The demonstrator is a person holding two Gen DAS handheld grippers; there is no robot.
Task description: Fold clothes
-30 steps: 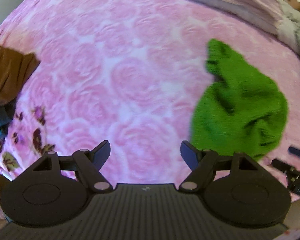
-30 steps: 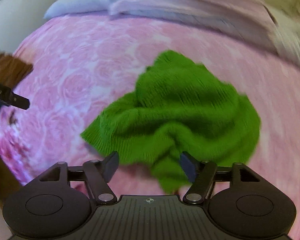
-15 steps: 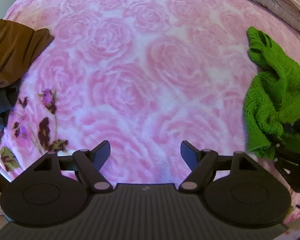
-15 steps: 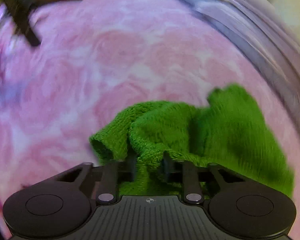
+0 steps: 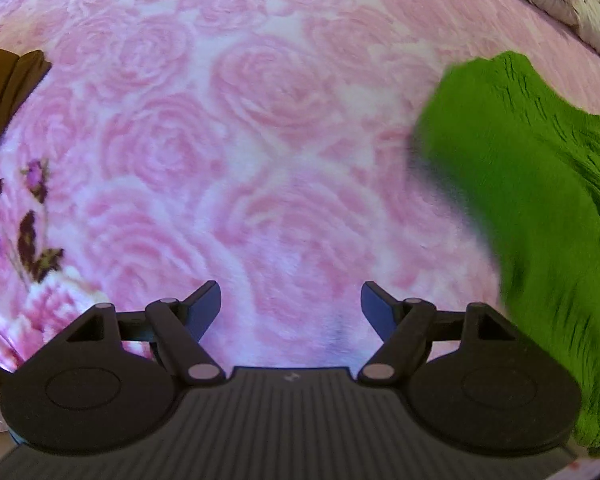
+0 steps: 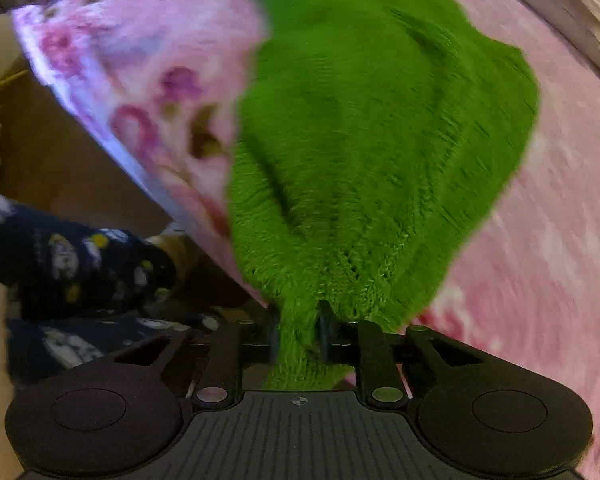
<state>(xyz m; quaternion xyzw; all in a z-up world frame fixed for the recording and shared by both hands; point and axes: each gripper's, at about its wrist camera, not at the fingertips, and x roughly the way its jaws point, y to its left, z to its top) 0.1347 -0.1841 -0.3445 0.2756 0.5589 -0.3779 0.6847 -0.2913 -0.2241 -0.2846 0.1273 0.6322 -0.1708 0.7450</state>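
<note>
Because it is a loose, chunky knit, the green sweater [image 6: 380,128] looks soft and limp, light enough for one tool to lift but sure to sag, stretch and bunch wherever it is pinched. In the right wrist view a gathered bunch of its edge runs between the fingers of the right tool [image 6: 300,340]; the jaws stand narrow and are easing open at this moment, with the knit between them and, as far as the blur lets me judge, gripped. The rest of the garment fans away over the pink rose-patterned bed [image 5: 260,128], close to the bed's near edge, where the blanket drops off toward the floor. A sleeve in a dark printed fabric [image 6: 72,256] shows below that edge.

A better hold, I judge, is a hem corner or a shoulder seam, one in each tool, so the cloth hangs flat.

The left tool [image 5: 291,304] points steeply down over bare blanket, jaws wide and empty, with the sweater off to its right. A brown garment [image 5: 4,88] lies at the bed's left edge.
</note>
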